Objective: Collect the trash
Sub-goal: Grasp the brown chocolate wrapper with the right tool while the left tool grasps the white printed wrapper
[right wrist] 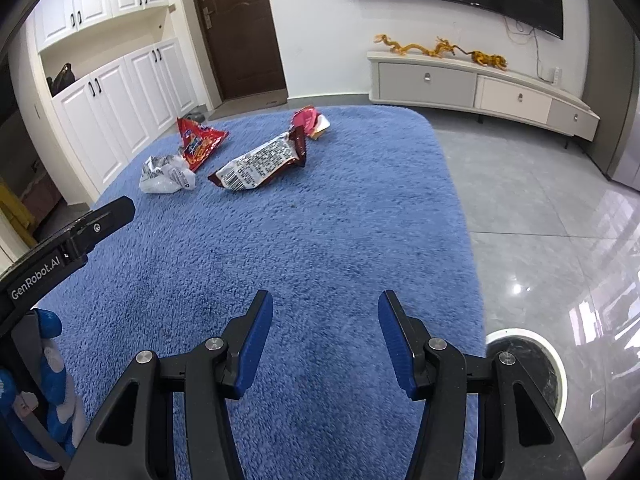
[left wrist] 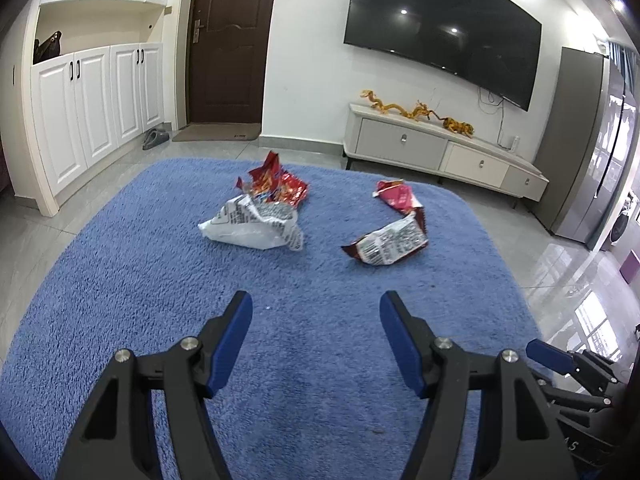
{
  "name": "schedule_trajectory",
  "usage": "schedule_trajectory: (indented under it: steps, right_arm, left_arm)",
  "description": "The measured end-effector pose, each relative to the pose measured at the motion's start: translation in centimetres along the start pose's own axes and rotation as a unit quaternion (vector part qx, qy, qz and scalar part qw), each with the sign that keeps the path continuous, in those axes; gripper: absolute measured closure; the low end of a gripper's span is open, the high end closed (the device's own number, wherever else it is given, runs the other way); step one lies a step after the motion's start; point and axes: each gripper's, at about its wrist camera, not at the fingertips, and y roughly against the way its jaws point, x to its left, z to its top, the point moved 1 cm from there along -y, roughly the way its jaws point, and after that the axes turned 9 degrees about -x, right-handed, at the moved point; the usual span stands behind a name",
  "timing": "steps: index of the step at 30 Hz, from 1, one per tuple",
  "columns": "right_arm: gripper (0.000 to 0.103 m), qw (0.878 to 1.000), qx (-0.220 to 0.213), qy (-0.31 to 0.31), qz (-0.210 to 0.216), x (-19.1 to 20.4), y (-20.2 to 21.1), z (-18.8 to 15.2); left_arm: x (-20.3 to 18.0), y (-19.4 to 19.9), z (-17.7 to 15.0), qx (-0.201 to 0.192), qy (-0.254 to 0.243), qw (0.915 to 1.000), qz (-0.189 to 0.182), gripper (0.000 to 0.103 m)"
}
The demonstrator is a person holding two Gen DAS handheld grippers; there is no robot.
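Several snack wrappers lie on a blue rug (left wrist: 160, 280). A crumpled white wrapper (left wrist: 252, 226) lies in front of a red wrapper (left wrist: 276, 184). To the right lie a dark brown wrapper with a white label (left wrist: 388, 242) and a pink-red wrapper (left wrist: 396, 196). In the right wrist view they are the white wrapper (right wrist: 166, 174), the red wrapper (right wrist: 200, 140), the brown wrapper (right wrist: 260, 162) and the pink-red wrapper (right wrist: 310, 120). My left gripper (left wrist: 316, 308) is open and empty above the rug, short of the wrappers. My right gripper (right wrist: 326, 308) is open and empty, farther back and to the right.
A round white-rimmed bin (right wrist: 528, 368) stands on the grey tile floor at the rug's right edge. A low TV cabinet (left wrist: 440, 148) stands under a wall TV (left wrist: 440, 28). White cupboards (left wrist: 92, 108) and a brown door (left wrist: 230, 40) are at the left.
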Motion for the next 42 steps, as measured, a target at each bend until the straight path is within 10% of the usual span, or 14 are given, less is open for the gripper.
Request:
schedule_trajectory:
  steps: [26,42]
  right_arm:
    - [0.042,0.998,0.014,0.016,0.058,4.0,-7.7,4.6]
    - [0.039,0.985,0.010,-0.145,0.094,2.7,-14.3,8.9]
  left_arm:
    - [7.5,-5.1,3.5,-0.011,0.001,0.9998,0.014,0.027]
    - [5.4,-12.2,6.4,0.021,-0.032,0.9993,0.001,0.026]
